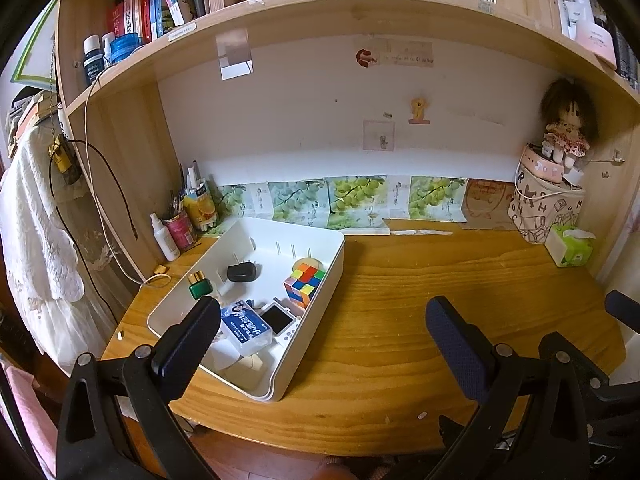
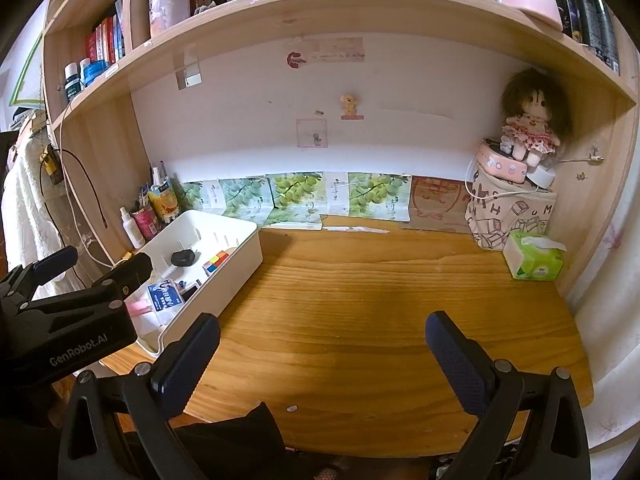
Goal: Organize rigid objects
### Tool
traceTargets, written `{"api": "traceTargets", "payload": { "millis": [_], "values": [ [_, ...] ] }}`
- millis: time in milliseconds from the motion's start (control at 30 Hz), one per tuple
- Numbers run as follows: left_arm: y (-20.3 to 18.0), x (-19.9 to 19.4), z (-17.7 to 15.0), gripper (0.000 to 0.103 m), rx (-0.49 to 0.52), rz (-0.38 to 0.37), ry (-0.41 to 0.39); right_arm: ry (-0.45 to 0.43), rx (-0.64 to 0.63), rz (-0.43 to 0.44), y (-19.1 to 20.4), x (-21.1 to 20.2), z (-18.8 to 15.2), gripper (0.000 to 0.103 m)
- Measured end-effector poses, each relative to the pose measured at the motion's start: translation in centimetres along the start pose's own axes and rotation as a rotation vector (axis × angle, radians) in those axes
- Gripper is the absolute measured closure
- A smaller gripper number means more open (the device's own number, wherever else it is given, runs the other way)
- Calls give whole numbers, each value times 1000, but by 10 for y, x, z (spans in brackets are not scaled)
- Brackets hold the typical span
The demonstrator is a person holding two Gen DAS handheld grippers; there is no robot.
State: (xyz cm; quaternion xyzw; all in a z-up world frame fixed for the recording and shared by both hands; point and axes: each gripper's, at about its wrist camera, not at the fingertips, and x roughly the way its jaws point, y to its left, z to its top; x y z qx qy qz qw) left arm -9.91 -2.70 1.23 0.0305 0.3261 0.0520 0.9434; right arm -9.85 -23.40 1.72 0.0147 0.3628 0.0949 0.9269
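Observation:
A white plastic tray [image 1: 320, 280] sits on the left of the wooden desk [image 1: 440, 320]. In it lie a Rubik's cube [image 1: 305, 282], a black charger plug [image 1: 241, 272], a green perfume bottle [image 1: 199, 286], a blue-labelled clear box [image 1: 245, 326] and a small white device with a dark screen [image 1: 279, 318]. My left gripper [image 1: 320, 336] is open and empty, its left finger over the tray's near corner. My right gripper [image 2: 320, 352] is open and empty over bare desk, right of the tray [image 2: 236, 264]. The left gripper's body [image 2: 72, 312] shows at the left of the right wrist view.
A pen cup, snack pouch and spray bottle [image 1: 164, 236] stand at the back left. A printed fabric bin [image 1: 544, 208] with a doll [image 1: 566, 128] on it and a green tissue pack [image 1: 570, 246] stand at the back right. A shelf of books hangs overhead.

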Motion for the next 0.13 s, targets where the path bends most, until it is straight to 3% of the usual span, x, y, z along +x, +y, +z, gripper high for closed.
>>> {"api": "traceTargets", "payload": {
  "millis": [133],
  "values": [
    [0,-1,0,1,2,2,-4,4,0,8,3,2,0,0]
  ]
}}
